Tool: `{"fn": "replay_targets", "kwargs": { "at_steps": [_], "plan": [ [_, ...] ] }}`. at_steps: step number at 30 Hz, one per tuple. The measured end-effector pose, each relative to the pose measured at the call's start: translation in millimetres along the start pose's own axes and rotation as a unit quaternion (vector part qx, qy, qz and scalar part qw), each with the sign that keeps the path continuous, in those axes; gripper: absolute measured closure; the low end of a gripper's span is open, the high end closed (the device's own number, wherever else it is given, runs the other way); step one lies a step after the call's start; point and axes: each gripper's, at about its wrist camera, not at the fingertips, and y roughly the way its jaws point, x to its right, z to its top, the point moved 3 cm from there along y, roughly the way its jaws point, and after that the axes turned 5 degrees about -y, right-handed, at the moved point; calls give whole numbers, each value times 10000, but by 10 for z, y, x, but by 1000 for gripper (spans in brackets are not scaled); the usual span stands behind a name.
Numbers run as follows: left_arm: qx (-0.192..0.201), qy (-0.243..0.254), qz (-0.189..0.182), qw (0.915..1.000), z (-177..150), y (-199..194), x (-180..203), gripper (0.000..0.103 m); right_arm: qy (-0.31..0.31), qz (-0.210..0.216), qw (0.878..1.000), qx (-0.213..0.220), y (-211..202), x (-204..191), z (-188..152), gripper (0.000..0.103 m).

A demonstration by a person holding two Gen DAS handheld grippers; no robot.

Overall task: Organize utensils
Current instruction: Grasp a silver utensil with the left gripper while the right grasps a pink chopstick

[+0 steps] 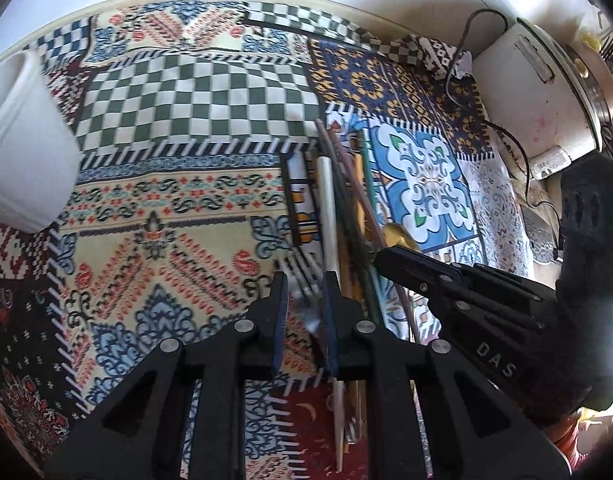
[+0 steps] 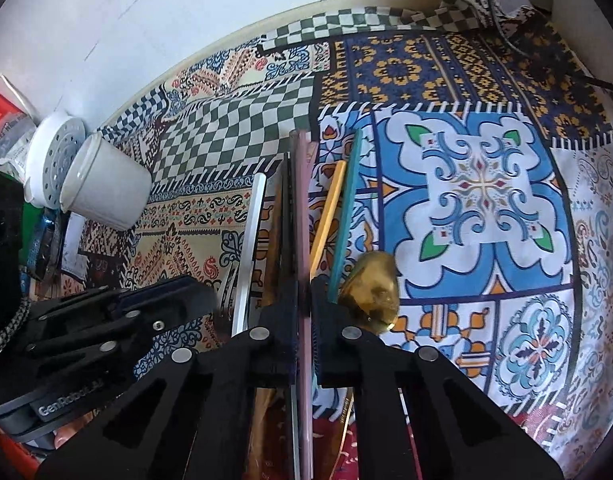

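Observation:
A bundle of long utensils point(image 1: 346, 208) lies on the patterned tablecloth: a silver handle point(image 1: 328, 216), pink, yellow and teal sticks, a gold spoon point(image 2: 372, 288) and a silver fork point(image 1: 306, 280). My left gripper point(image 1: 304, 300) straddles the fork's head, its jaws a small gap apart. My right gripper point(image 2: 304, 312) is shut on the pink stick point(image 2: 304, 216), and also shows in the left wrist view point(image 1: 402, 260). A white cup point(image 1: 22, 148) lies on its side at the left, also in the right wrist view point(image 2: 106, 188).
A white perforated lid point(image 2: 58, 156) and clutter sit behind the cup. A white appliance point(image 1: 546, 92) with a black cord point(image 1: 458, 72) stands at the right. The patterned tablecloth point(image 2: 482, 184) covers the table up to the white wall.

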Motion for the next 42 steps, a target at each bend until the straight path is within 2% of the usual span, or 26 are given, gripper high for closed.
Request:
{"fn": "replay_targets", "kwargs": {
  "at_steps": [8,14,17,19,22,26,31,36,38,42],
  "plan": [
    [-127,214,147,9996,109,183,141,87,109,-89,9998,155,-148,97,-60,97],
    [-204,234,181,9994,214,281,181,88,109,-181,9997,94,-151,128,-113,97],
    [-271,118,58,9995,250,324,153,93,14,-233,9997,51,-153,113,-134,97],
    [-368,-37,-171,9992,305,396,148,94,-104,-319,9994,17,-156,102,-152,97],
    [-395,-186,-312,9986,305,398,126,95,-206,-346,9992,-54,-137,89,-129,97],
    [-311,-245,-417,9983,248,265,92,98,-316,-419,9986,-106,-112,94,-52,97],
    [14,-138,-335,9993,202,6,71,98,-505,-451,9975,-184,-21,35,77,97],
    [356,17,5,9994,156,-208,-14,99,-641,-482,9963,-314,130,-61,157,92],
    [412,77,75,9991,135,-235,-44,99,-671,-538,9958,-302,181,-75,179,87],
    [424,43,174,9989,100,-242,-119,99,-642,-614,9957,-258,219,-50,217,84]
  ]
}}
